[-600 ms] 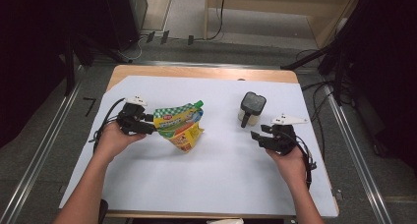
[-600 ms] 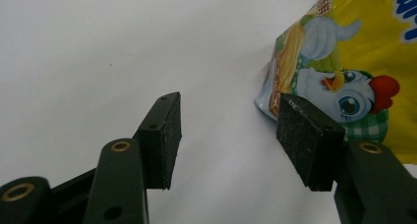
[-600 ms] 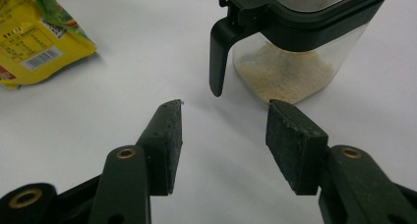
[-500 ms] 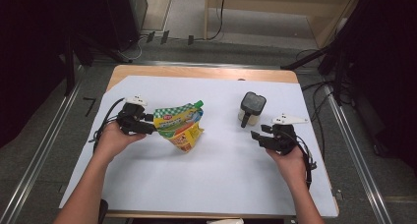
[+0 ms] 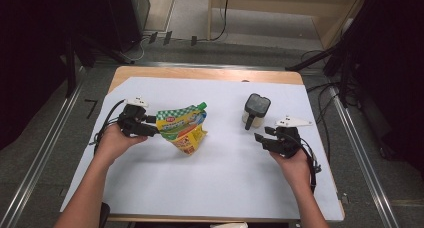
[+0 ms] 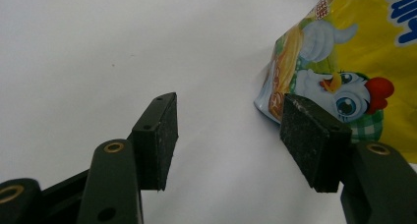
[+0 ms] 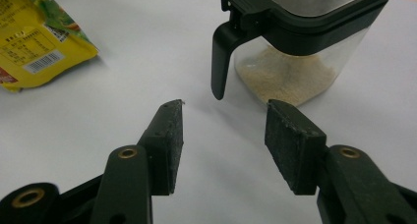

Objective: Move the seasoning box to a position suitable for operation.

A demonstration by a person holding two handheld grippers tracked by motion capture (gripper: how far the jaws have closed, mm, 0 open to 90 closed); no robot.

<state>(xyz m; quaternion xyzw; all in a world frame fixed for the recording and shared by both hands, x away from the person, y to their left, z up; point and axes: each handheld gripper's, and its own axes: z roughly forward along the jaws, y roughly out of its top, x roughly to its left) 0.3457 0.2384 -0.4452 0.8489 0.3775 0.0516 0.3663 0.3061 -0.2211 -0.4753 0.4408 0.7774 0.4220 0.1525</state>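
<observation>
High view: a person sits at the near edge of a white-covered counter with a hand-held gripper in each hand. The left hand-held gripper sits beside a yellow and green pouch lying left of the counter's middle; its jaws are apart, with one pad just at the pouch's lower corner and nothing clamped between them. The right hand-held gripper, jaws also apart and empty, points at a clear jar toward the far right.

To grip well, the left jaws likely need to slide further over the pouch's edge so both pads close on the film rather than on air; a corner pinch could slip. The right one could line up on the jar's black handle.

The pouch is glossy, printed with a cartoon chicken, with a green cap at its far end. The jar has a black lid and holds pale powder at the bottom.
</observation>
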